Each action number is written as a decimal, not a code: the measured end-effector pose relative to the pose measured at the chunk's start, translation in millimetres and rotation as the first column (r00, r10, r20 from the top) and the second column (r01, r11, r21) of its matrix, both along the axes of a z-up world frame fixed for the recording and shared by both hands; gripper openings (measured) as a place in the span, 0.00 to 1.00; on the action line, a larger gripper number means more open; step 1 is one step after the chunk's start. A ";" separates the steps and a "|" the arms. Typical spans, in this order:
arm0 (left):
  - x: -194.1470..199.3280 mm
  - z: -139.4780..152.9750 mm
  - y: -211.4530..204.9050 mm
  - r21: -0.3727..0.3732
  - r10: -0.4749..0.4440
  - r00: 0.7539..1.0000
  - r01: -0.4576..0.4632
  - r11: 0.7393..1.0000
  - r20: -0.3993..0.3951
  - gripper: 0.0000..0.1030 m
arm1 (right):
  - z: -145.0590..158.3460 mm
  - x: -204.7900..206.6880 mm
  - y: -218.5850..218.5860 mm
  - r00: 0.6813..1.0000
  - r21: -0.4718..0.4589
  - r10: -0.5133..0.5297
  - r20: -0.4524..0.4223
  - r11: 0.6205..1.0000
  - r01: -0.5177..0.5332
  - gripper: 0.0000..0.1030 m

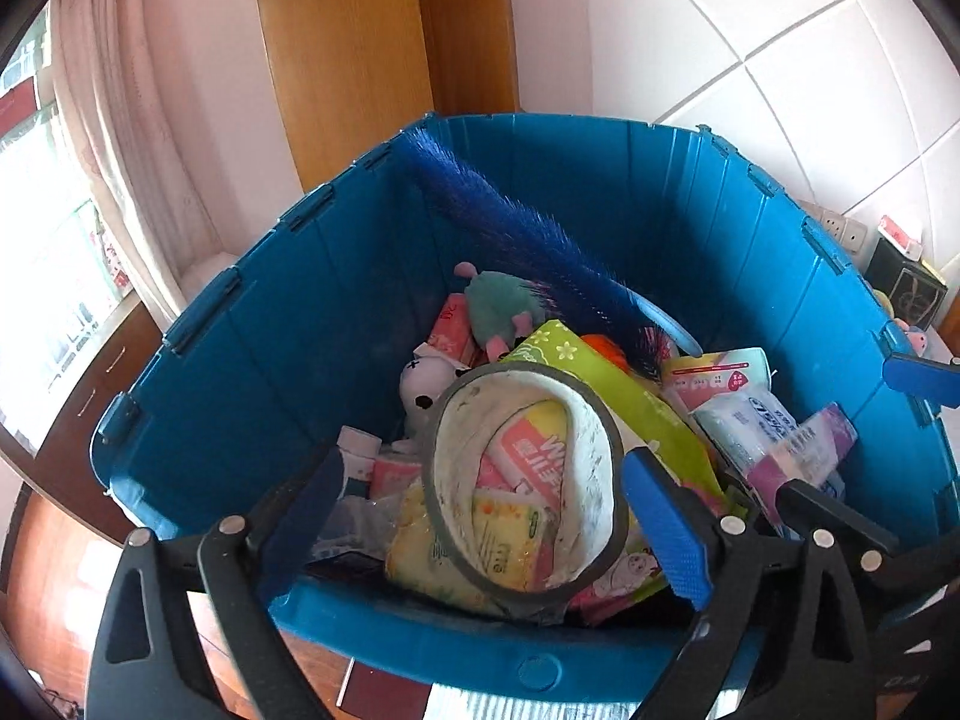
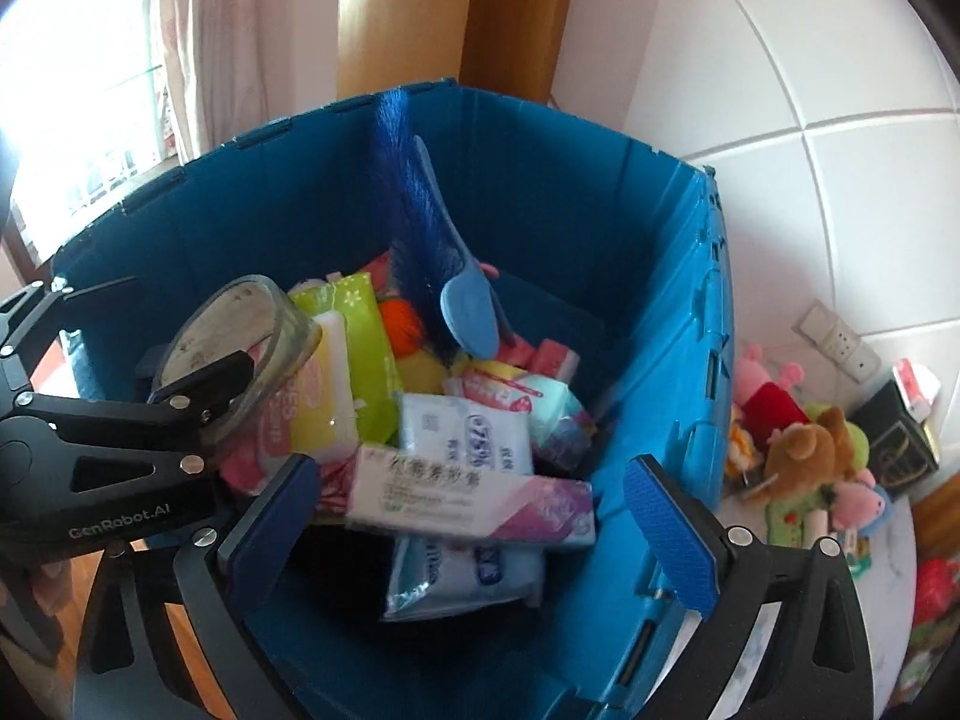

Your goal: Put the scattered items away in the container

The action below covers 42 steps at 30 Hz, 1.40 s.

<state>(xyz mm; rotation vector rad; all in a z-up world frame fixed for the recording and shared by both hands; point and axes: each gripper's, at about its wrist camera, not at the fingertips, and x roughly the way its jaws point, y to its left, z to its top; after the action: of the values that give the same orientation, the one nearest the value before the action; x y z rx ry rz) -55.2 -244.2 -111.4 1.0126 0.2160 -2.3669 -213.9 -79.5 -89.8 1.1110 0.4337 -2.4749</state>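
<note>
A blue plastic crate [image 1: 252,348] [image 2: 666,312] holds several wipe packs, small plush toys and a blue brush [image 1: 528,240] [image 2: 414,222] that leans on its back wall. My left gripper [image 1: 480,516] is over the crate with a roll of grey tape [image 1: 522,492] between its fingers; the roll also shows in the right wrist view [image 2: 240,354], pinched by the left fingers. My right gripper [image 2: 474,522] is open over the crate's near right side. A purple and white tissue pack [image 2: 474,498] lies just below it, slightly blurred.
Several plush toys [image 2: 804,450] lie on the white table to the right of the crate, with a dark box [image 2: 900,438] and a power strip [image 2: 840,342] near the tiled wall. A wooden post [image 1: 360,48] and curtains stand behind the crate.
</note>
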 end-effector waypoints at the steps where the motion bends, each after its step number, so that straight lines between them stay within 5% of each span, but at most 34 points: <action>1: -0.8 0.9 0.7 0.002 -0.003 1.000 0.003 1.000 -0.005 0.92 | 3.2 3.5 2.6 1.000 -0.013 0.003 -0.003 1.000 -0.003 0.99; 12: 39.6 43.3 50.3 -0.037 -0.040 0.985 0.035 0.999 -0.165 0.96 | 71.7 64.2 88.4 0.974 -0.216 -0.075 -0.212 0.976 0.028 0.99; 22: 41.4 84.8 140.9 -0.005 -0.119 0.956 0.122 0.992 -0.269 1.00 | 110.9 142.6 223.3 0.904 -0.218 -0.313 -0.292 0.942 0.256 1.00; 32: 57.1 105.9 204.1 0.001 -0.050 0.974 0.051 0.999 -0.222 1.00 | 121.3 186.1 295.5 0.895 -0.220 -0.367 -0.253 0.923 0.316 1.00; 42: 71.9 120.6 198.3 -0.028 -0.021 0.985 0.016 0.999 -0.173 1.00 | 128.9 178.0 277.9 0.920 -0.236 -0.339 -0.198 0.927 0.291 1.00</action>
<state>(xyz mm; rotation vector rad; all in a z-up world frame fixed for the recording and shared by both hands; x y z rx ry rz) 16.6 -45.9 9.2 0.7992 0.2400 -2.4696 -35.9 198.5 39.0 0.8639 0.0614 -2.8744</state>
